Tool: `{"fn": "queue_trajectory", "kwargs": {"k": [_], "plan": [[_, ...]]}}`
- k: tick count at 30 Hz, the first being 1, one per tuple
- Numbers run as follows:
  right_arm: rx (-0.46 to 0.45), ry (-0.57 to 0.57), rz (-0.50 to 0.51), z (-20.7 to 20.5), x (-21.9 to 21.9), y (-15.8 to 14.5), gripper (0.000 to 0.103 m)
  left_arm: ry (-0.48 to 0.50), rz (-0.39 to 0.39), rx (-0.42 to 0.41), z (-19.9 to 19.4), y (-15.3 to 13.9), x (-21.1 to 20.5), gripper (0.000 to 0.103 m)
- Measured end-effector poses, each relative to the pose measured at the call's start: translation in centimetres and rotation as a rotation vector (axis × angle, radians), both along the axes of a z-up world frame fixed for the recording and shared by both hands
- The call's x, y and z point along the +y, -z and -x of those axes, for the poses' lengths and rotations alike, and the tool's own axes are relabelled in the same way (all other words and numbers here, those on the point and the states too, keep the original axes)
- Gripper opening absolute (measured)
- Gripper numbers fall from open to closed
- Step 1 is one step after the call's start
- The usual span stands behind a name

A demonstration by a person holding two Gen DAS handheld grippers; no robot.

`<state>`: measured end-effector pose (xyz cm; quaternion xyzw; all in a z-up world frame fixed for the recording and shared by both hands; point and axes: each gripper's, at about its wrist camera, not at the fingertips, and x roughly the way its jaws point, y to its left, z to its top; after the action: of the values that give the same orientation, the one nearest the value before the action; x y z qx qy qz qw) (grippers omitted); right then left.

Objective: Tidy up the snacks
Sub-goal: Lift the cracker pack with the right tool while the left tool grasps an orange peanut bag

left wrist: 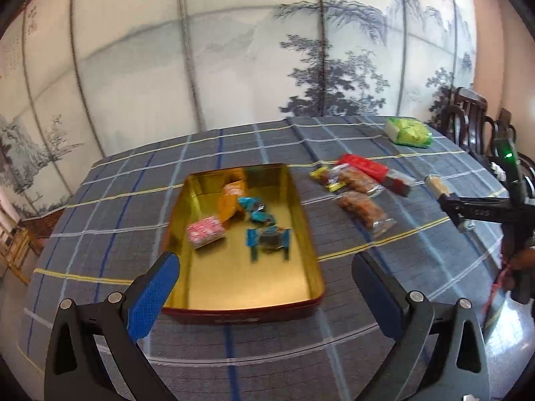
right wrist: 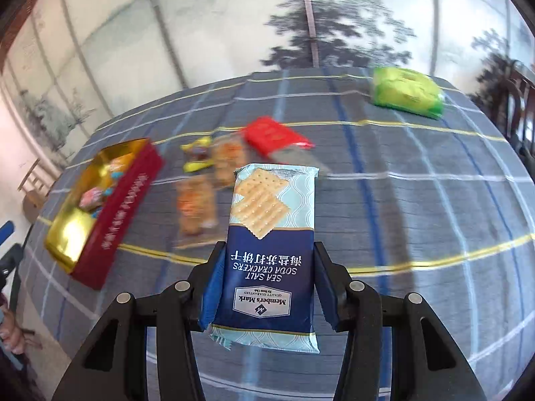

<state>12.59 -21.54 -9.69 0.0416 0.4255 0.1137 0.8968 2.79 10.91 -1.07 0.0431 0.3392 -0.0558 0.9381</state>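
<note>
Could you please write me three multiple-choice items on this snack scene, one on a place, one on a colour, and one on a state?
1. Where does the pink-and-white packet lie?
A. inside the tin
B. on the cloth beside the tin
C. on the chair

2. What colour is the pack at the far end of the table?
A. red
B. green
C. blue

3. How does the right gripper stand?
A. open and empty
B. shut on a red pack
C. shut on the soda cracker pack

Answers: 1 A, it rests on the gold floor of the tin. 2 B, its wrapper is bright green. 3 C, the jaws press both sides of the soda cracker pack, while the left gripper is open and empty.
</note>
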Motion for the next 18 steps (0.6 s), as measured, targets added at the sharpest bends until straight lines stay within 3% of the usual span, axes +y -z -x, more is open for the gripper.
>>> {"fn": "queue_trajectory", "kwargs": {"k": [3,5,8,10,14,18], "plan": [[-0.007,0.119,0.091,-1.3,-4.7,1.3,0.05,0.092,0.096,0.032,-1.6,-1.3,-3.0,0.102],[-0.01,0.172,0.079,-1.9,-7.2,1.8,0.05,0.122,0.175,0.079,-3.5,-1.6,-5.0,0.102],[-0.02,0.225,0.104,-2.7,-9.3,2.9,0.05,0.116,0.294,0.196,-7.7,-0.3,-7.4,0.101],[0.003,0.23,0.069,-3.3,-10.0,3.8,0.05,0.092,0.345,0.28,-10.6,1.3,-8.9,0.101],[-0.026,0.213,0.023,-3.4,-10.1,3.6,0.05,0.03,0.328,0.432,-16.0,5.1,-11.3,0.099],[-0.032,0.176,-0.018,-3.3,-10.0,3.7,0.05,-0.011,0.219,0.533,-19.1,8.4,-13.4,0.068]]}}
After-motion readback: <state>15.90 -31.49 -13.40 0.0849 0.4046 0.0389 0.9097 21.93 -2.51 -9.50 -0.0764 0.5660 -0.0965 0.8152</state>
